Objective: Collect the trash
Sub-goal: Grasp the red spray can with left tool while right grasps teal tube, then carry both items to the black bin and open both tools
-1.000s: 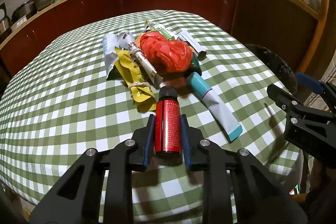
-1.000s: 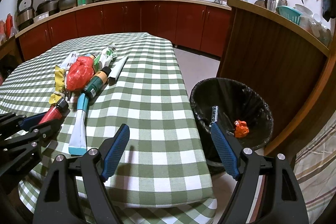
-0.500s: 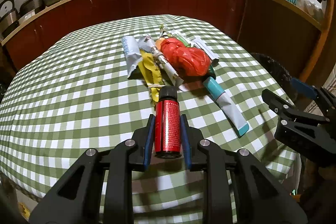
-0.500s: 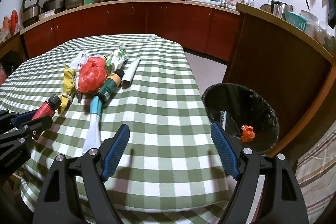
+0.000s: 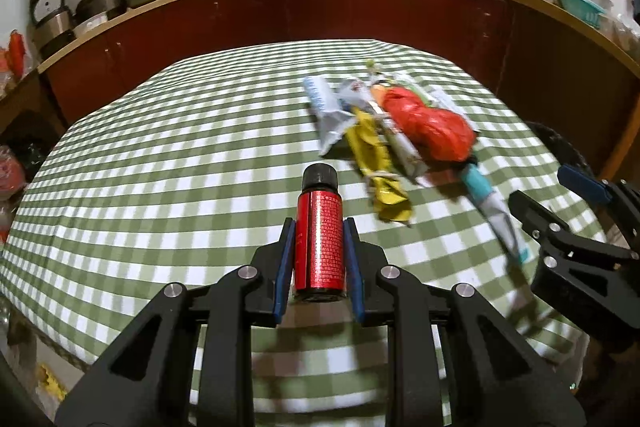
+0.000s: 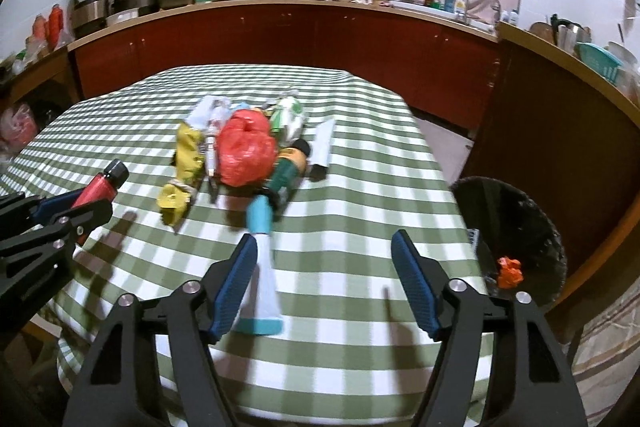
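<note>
Left gripper: my left gripper (image 5: 319,255) is clenched on the red bottle (image 5: 319,242); both blue pads press its sides, and I carry it clear above the table (image 5: 160,163).
Red bottle: black cap pointing away from me, label text running along its length. From the right wrist view I see it (image 6: 100,187) at the far left, tilted, its cap sticking out past the left fingers.
Right gripper: my right gripper (image 6: 325,283) has its jaws closing, with only tablecloth showing between the pads. The white tube (image 6: 262,267) lies just beside and partly behind my left-hand pad; I cannot tell whether the pad touches it.
Remaining trash: a cluster sits near the middle of the green-and-white checked cloth. I see a red plastic bag (image 6: 246,151), a yellow wrapper (image 6: 182,167) beside it, a green bottle (image 6: 288,171) with a black cap, a white-and-green packet (image 6: 288,113) behind the bag, and a flat white stick (image 6: 323,147) on the right edge of the group.
White tube: teal at its cap end and its flat end, pointing from the cluster toward me.
Bin: the black-lined bin (image 6: 520,227) stands on the floor just past the right edge of the table, with an orange scrap (image 6: 509,271) already inside.
Image quality: the left view is blurred around the cluster.
</note>
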{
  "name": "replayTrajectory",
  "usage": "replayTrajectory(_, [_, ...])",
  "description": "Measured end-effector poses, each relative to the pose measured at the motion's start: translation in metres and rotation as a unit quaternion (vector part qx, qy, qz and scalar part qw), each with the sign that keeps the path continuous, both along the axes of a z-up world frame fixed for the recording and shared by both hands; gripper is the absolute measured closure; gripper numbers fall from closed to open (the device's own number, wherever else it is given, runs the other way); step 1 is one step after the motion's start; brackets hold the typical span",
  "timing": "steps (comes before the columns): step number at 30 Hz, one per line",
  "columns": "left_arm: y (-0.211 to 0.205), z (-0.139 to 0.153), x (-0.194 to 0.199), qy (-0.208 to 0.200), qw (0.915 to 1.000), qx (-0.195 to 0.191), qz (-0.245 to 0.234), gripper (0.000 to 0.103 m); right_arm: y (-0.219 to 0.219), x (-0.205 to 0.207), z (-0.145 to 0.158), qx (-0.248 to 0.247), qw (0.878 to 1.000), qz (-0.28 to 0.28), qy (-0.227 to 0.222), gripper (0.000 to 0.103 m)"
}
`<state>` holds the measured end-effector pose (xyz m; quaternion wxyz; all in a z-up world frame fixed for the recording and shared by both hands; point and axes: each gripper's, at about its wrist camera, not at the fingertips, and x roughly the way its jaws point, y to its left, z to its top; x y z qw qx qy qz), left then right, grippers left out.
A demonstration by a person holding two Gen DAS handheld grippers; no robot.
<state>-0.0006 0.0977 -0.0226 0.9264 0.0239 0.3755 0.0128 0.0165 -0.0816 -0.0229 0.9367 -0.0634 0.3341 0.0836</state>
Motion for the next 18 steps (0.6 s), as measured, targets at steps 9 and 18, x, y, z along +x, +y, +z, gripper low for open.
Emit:
replayTrajectory(9, [0.016,-0.003,0.007,0.004,0.9997,0.004,0.022,0.08,0.019,0.006,-0.016,-0.011,0.999,0.034,0.023,0.061])
replayTrajectory(18, [0.014,-0.006,0.012,0.008,0.9997,-0.009,0.022,0.08,0.019,-0.003,-0.015,-0.011,0.999,0.044,0.019,0.086])
